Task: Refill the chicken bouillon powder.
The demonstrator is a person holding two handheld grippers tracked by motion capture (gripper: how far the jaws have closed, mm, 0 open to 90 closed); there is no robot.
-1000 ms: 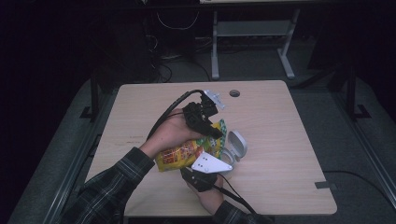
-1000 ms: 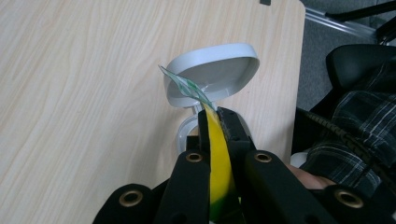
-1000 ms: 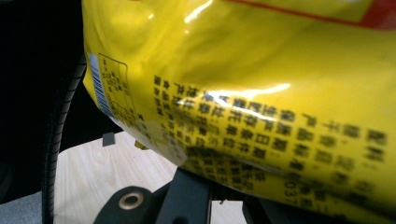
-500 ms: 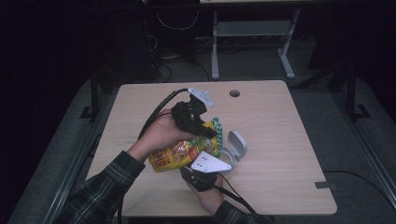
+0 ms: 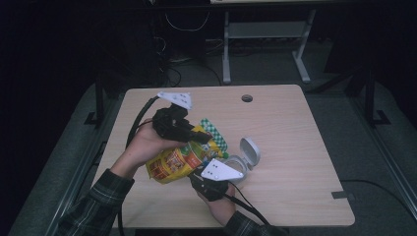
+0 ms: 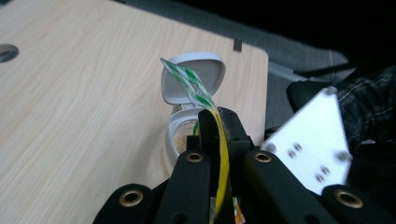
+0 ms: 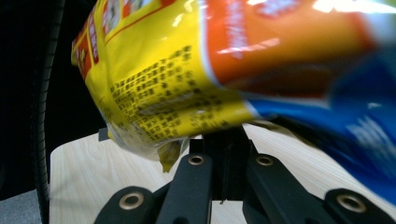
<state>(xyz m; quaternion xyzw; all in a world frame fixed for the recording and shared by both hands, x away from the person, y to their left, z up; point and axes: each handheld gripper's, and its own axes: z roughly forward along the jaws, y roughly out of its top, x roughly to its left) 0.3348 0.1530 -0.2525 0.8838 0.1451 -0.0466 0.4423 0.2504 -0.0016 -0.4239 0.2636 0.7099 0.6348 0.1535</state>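
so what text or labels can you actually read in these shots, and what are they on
No text here can be read.
The yellow snack bag: rows of small black print on its back in the right gripper view, too blurred to read.
Same bag in the high view: red and yellow label panels, too small to read.
The white container and the table: no text or signs visible.

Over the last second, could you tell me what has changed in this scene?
The left gripper, shut on the snack bag, has swung up and left, tilting the bag's bottom end higher. The right gripper, shut below the bag, the open white container and the table stayed put.
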